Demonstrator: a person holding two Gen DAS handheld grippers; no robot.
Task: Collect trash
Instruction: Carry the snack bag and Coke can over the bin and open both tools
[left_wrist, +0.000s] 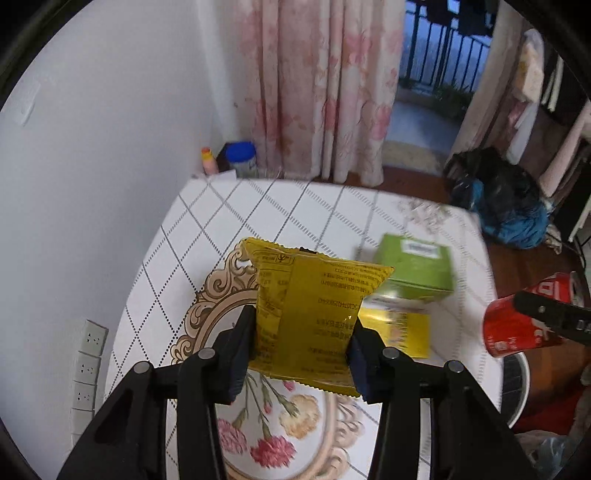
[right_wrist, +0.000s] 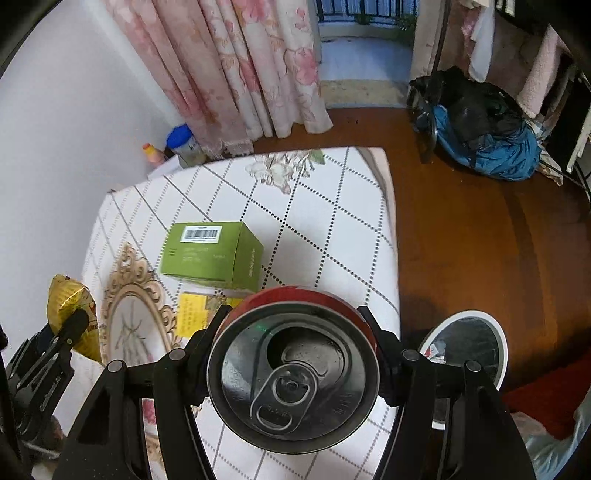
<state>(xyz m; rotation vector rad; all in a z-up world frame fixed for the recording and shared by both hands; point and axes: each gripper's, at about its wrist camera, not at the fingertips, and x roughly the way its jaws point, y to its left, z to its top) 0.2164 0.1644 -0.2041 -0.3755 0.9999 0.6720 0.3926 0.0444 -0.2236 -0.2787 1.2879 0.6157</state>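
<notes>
My left gripper (left_wrist: 303, 343) is shut on a yellow snack packet (left_wrist: 314, 314), held above the table; the same packet (right_wrist: 68, 306) shows at the left edge of the right wrist view. My right gripper (right_wrist: 293, 332) is shut on a red drink can (right_wrist: 293, 369), its opened top facing the camera; from the left wrist view that can (left_wrist: 517, 325) hangs at the right, over the table's edge. A green box (right_wrist: 214, 254) and a flat yellow packet (right_wrist: 192, 314) lie on the table (right_wrist: 332, 221). A white-rimmed bin (right_wrist: 469, 347) with trash inside stands on the floor to the right.
The table has a white diamond-patterned cloth with floral medallions. A wall (left_wrist: 92, 147) runs along its left side. A blue-lidded jar (left_wrist: 242, 155) and an orange bottle (left_wrist: 208, 160) stand at the far corner by pink curtains (left_wrist: 314, 85). A dark and blue bag heap (right_wrist: 480, 129) lies on the wooden floor.
</notes>
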